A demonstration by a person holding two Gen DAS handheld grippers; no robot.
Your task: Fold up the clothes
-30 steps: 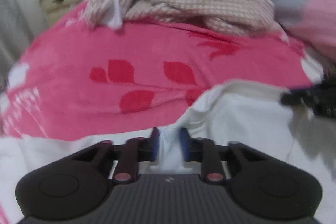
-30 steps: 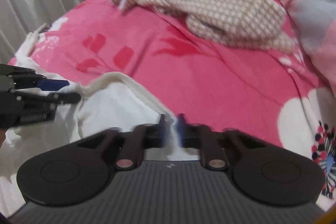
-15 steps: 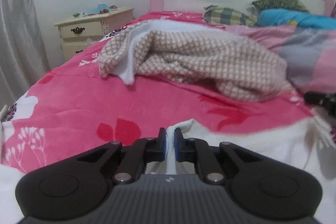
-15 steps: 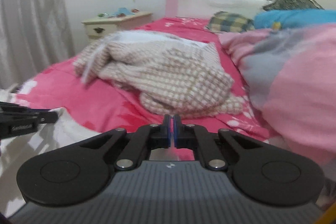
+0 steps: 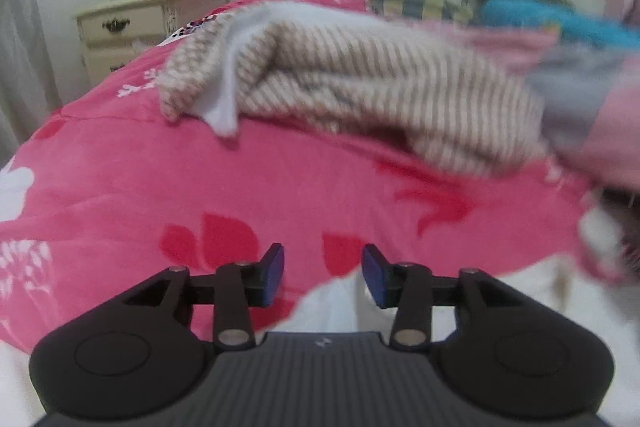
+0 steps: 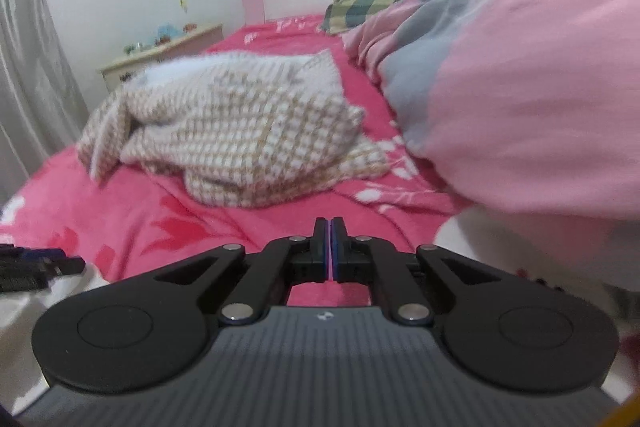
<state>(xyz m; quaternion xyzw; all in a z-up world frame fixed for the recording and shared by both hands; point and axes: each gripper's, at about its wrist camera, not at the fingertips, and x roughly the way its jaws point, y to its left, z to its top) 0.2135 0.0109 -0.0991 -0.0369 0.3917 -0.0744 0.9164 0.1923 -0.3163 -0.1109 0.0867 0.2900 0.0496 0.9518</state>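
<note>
Garment in hand: white cloth [image 5: 332,307] lies low in the left wrist view, just under and behind the blue pads, spreading toward the lower right of the frame over the pink bedspread [image 5: 120,187]
Left gripper [image 5: 322,277]: its jaws have just been opening and now stand about half apart; a fold of the white cloth shows behind the gap and beside the right-hand pad, but neither pad presses on it, so nothing is gripped
Right gripper [image 6: 330,247]: pads closed flat together at the lower middle of the right wrist view; no cloth shows between them, only bedspread behind
Other gripper seen: the left one's dark tips poke in at the far left edge of the right wrist view, next to a patch of white cloth
Next garment: checked beige knit [image 6: 240,135] sits crumpled in the middle of the bed, well apart from both grippers, one corner turned over to show a pale lining
Bedding: pink and grey quilt [image 6: 520,87] bulges across the right half of the right wrist view
Handling, judged: the white cloth looks thin, light and limp, likely to sag and slide unless pinched at a hem or corner; the knit looks thicker and softer, and should hold a crease less sharply
Where to grip, judged: two corners of one edge, one per gripper, so the piece hangs flat
Risk, judged: pinching the bedspread along with the cloth
</note>
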